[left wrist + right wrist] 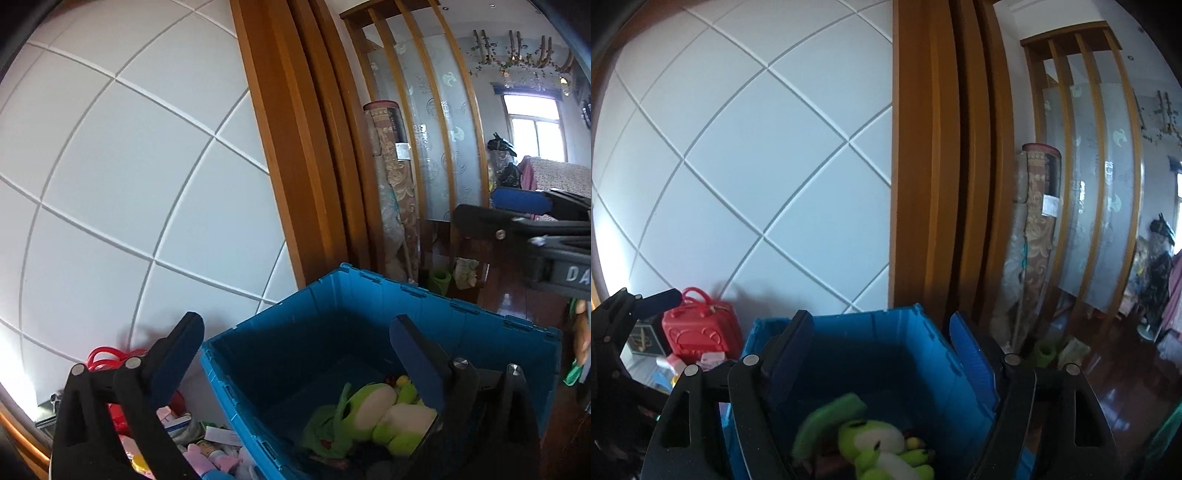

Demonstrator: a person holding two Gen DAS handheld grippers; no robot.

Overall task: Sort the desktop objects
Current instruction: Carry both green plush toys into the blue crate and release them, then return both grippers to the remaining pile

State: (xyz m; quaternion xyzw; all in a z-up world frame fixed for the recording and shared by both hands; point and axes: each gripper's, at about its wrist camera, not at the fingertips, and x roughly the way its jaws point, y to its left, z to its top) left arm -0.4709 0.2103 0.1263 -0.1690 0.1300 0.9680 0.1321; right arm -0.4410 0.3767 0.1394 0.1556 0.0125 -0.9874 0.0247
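Note:
A blue plastic crate (406, 291) (849, 321) stands by the white panelled wall. A green and white frog plush (384, 413) (879, 443) lies inside it among a few small things. My left gripper (295, 354) is above the crate's near left corner, open wide, with nothing between its blue pads. My right gripper (882, 350) hangs open over the crate, the frog below and beyond its fingertips, untouched. Each gripper shows in the other's view: the right gripper (517, 218) at the right edge, the left gripper (646, 306) at the left edge.
A red toy suitcase (698, 332) and several small boxes and toys (207, 443) lie left of the crate. Behind it stand a wooden door frame (295, 147) and a rolled carpet (391, 166). Dark wooden floor (1108, 398) stretches to the right.

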